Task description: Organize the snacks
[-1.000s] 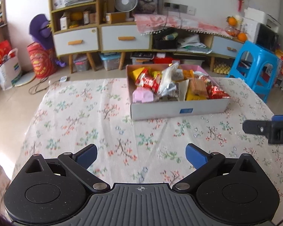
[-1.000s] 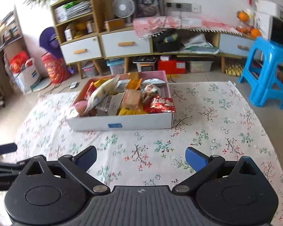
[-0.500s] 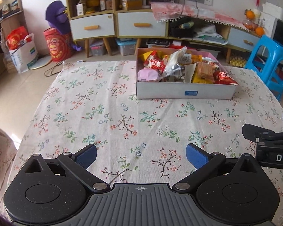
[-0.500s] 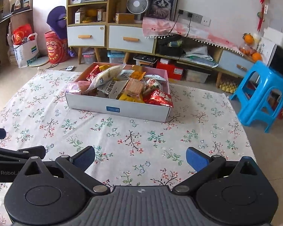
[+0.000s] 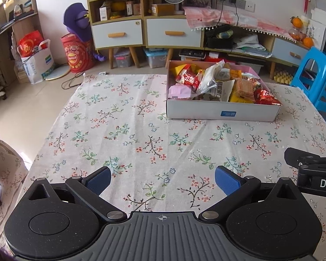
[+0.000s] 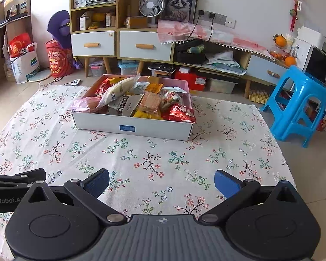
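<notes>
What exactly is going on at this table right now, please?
A person holds two tongs above a floral tablecloth. The left tongs and right tongs are both open and empty. A white cardboard box piled with snack packets sits ahead, untouched; a red packet hangs over its corner.

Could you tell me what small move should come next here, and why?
Probably move the right claw forward toward the red packet hanging over the near right corner of the box. Both claws are open and empty above the floral tablecloth, short of the box, and that packet sits nearest and unobstructed.
</notes>
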